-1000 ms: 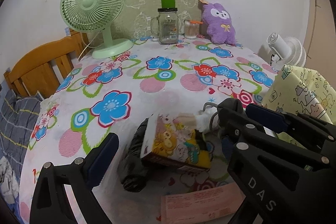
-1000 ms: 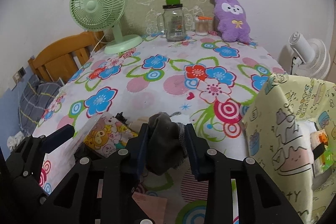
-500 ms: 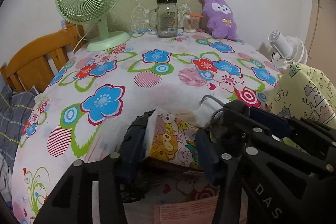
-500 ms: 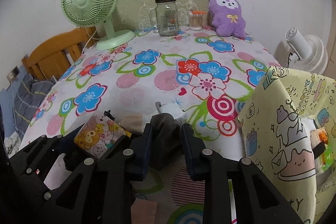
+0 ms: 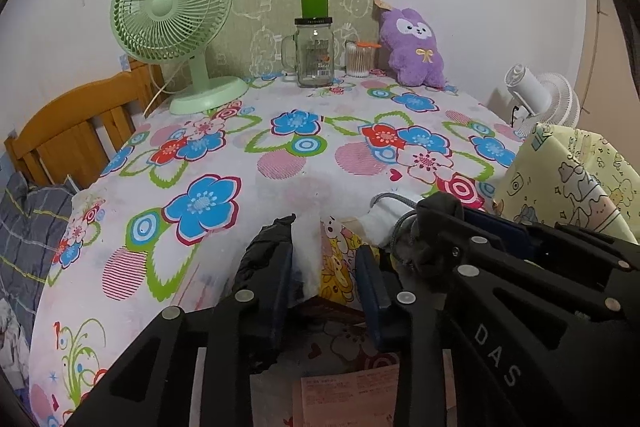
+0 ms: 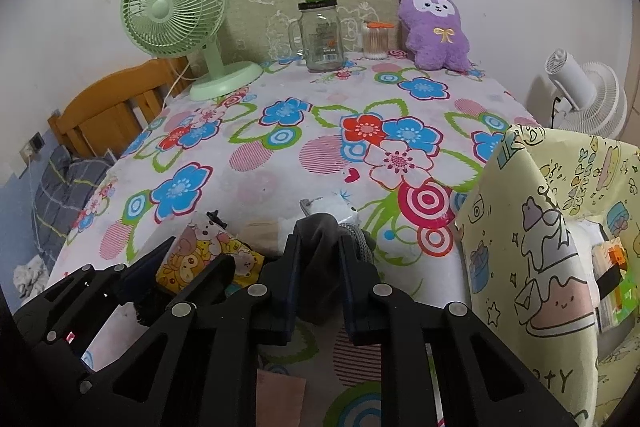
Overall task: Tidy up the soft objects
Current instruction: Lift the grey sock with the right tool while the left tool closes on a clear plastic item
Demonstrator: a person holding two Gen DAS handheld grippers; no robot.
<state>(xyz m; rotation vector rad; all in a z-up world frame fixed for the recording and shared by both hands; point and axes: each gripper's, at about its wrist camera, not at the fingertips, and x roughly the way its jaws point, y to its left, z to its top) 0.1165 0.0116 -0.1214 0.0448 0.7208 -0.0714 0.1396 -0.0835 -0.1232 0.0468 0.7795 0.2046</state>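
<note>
My left gripper (image 5: pixel 322 267) is shut on a cartoon-print tissue pack (image 5: pixel 332 259) at the near edge of the table; the pack also shows in the right wrist view (image 6: pixel 208 255). A black plastic bag (image 5: pixel 262 247) lies against its left side. My right gripper (image 6: pixel 318 267) is shut on a dark grey sock (image 6: pixel 320 247); the sock also shows in the left wrist view (image 5: pixel 438 215). A white and grey sock (image 6: pixel 336 209) lies just beyond it. A purple plush toy (image 6: pixel 434 27) leans on the far wall.
A yellow cartoon-print storage box (image 6: pixel 560 247) stands at the right, open side towards me. A green desk fan (image 6: pixel 180 23), a glass jar (image 6: pixel 320 35) and a cotton swab pot (image 6: pixel 376 41) stand at the back. A pink paper (image 5: pixel 352 399) lies near me.
My left gripper has closed from wide open onto the tissue pack and lifted it slightly. My right gripper still holds the dark sock.
</note>
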